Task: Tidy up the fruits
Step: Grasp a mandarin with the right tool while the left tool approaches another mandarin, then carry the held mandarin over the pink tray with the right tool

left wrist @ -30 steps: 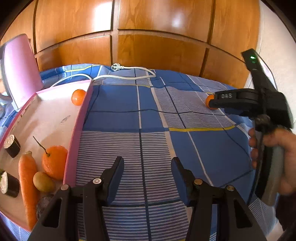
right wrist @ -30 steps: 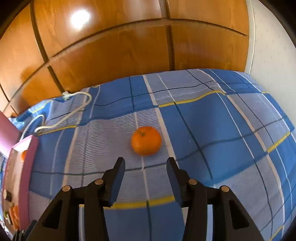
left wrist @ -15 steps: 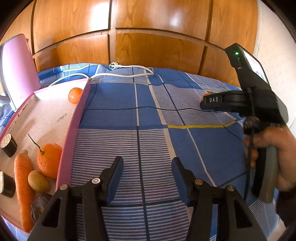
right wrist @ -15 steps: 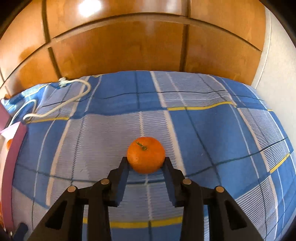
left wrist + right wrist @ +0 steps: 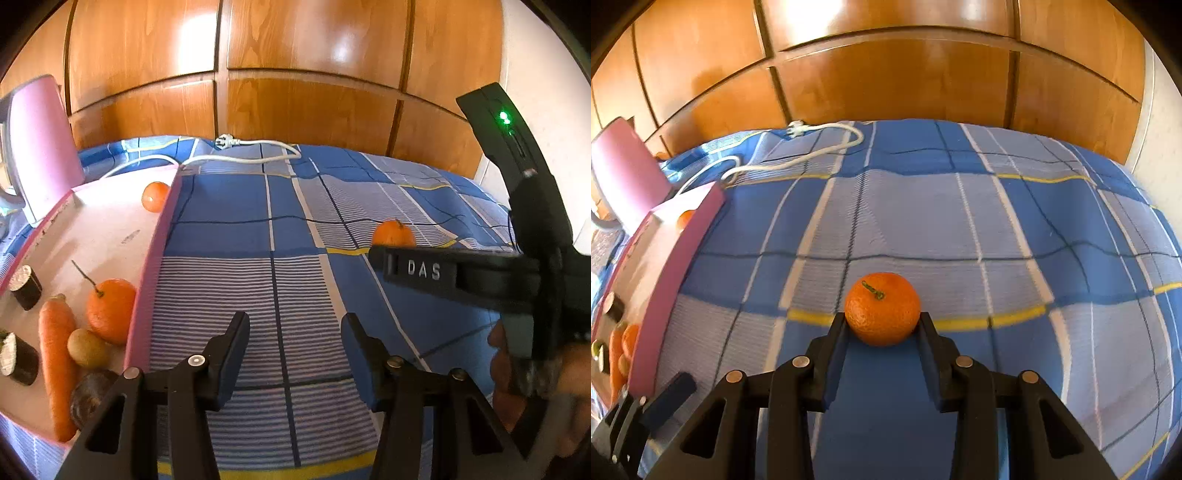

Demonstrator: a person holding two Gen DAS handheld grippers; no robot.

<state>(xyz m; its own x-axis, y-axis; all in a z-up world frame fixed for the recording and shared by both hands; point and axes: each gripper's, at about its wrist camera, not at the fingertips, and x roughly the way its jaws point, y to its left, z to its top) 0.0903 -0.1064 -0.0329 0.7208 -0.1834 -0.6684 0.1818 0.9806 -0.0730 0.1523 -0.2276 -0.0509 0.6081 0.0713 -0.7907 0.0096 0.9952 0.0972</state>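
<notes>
The right gripper (image 5: 882, 325) has its two fingers pressed against opposite sides of a tangerine (image 5: 882, 308); the fruit sits at the fingertips, stem up, over the blue plaid bedspread (image 5: 997, 229). In the left wrist view the same tangerine (image 5: 393, 233) shows just above the right gripper's finger marked "DAS".

The left gripper (image 5: 293, 332) is spread wide with nothing between its fingers, above the striped part of the bedspread.

To the left of the left gripper lies a pink-rimmed tray (image 5: 151, 266). It holds a stemmed tangerine (image 5: 110, 310), a carrot (image 5: 57, 365), a small potato (image 5: 86, 349), a dark vegetable (image 5: 88, 397) and two dark cut pieces (image 5: 26, 286). A second small tangerine (image 5: 155, 195) sits at the tray's far corner. A white power cord (image 5: 240, 155) lies far ahead, near the wooden wardrobe (image 5: 295, 74).
</notes>
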